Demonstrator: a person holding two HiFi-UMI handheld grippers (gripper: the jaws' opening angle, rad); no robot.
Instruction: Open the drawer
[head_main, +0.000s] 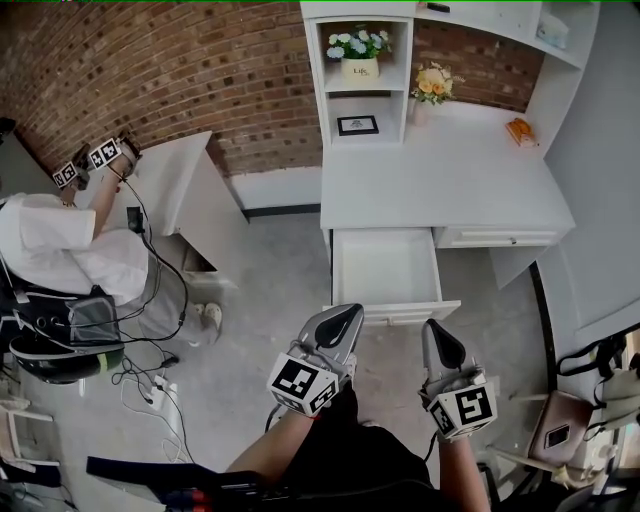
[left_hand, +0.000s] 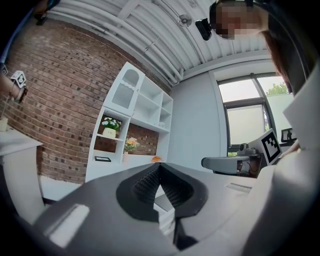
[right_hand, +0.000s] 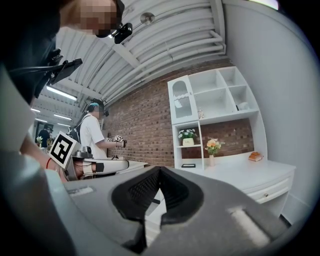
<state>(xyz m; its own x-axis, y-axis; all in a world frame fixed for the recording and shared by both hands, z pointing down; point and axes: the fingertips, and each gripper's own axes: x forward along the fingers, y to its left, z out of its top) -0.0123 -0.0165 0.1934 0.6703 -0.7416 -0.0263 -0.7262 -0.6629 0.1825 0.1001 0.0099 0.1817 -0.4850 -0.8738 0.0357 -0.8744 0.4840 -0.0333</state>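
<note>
Only head view shows drawer (head_main: 385, 268) interior — apparently fully out.

Drawer (head_main: 385, 268) stands pulled well out from under the white tabletop (head_main: 450, 185). Left gripper (head_main: 347, 315) sits right at the drawer front, jaws together; whether it touches the front can't be told. Right gripper (head_main: 438, 330) hangs just beside the front's right end, jaws together too. A second drawer (head_main: 497, 238), off to the right, is shut. Far left, another person (head_main: 50, 250) in white stands at a separate desk (head_main: 170, 175).
</note>
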